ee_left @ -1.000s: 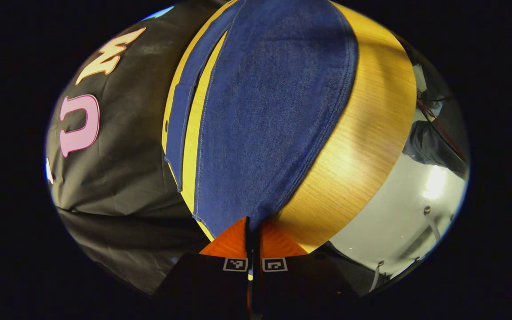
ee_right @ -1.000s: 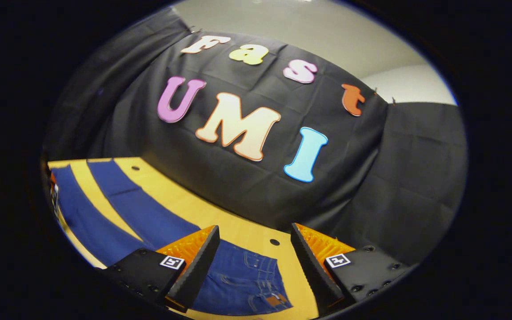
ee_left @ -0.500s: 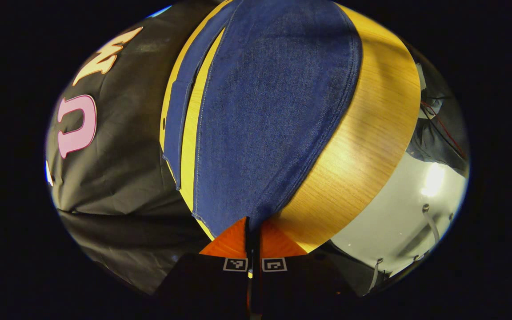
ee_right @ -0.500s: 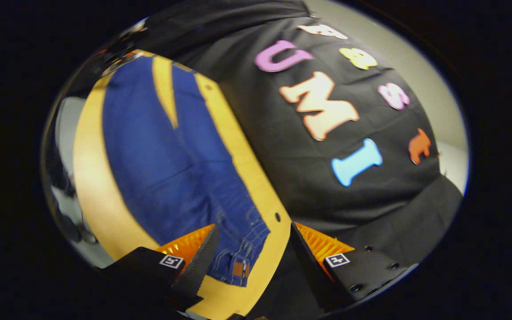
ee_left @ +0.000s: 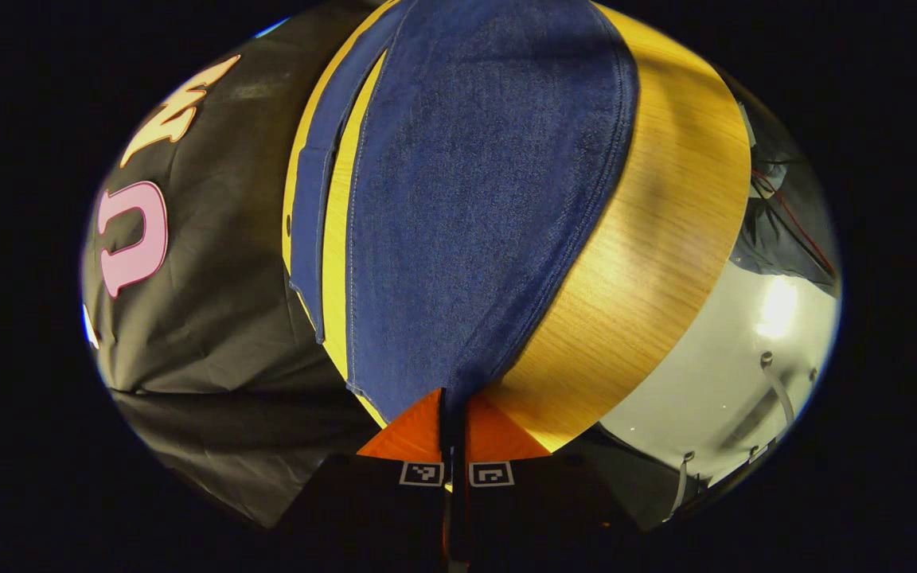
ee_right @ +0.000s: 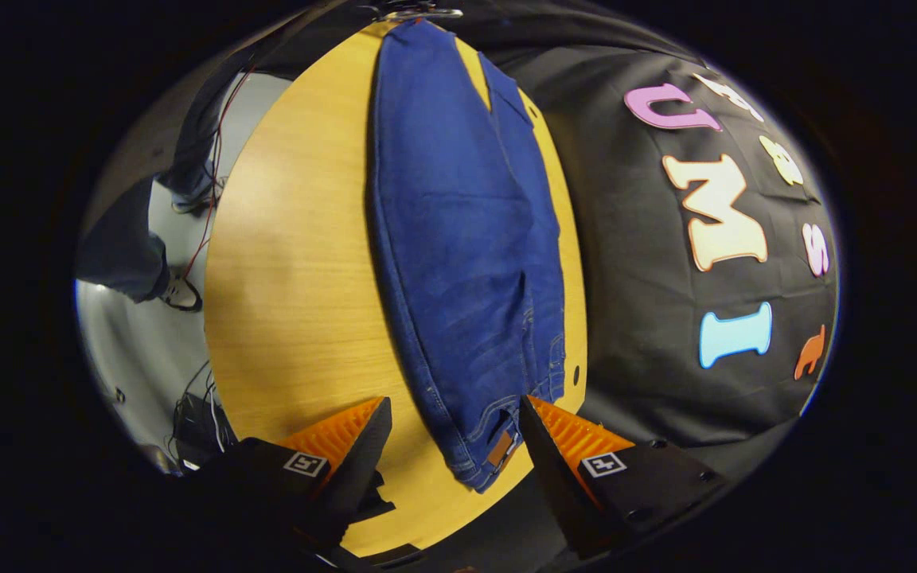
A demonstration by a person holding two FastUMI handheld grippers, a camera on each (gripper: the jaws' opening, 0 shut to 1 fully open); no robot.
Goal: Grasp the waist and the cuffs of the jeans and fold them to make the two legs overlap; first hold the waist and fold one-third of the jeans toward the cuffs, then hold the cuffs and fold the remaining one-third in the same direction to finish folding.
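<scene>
Jeans (ee_right: 466, 263) now lie lengthwise before right hand-held gripper (ee_right: 454, 434).

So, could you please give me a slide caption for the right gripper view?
Open right tool poised over the waist of jeans lying lengthwise on a wooden table.

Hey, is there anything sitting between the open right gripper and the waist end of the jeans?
Nothing visible. In the right gripper view the right gripper is open, with the jeans' waistband corner lying flat on the wooden table between its fingers, and only bare tabletop around it.
</scene>
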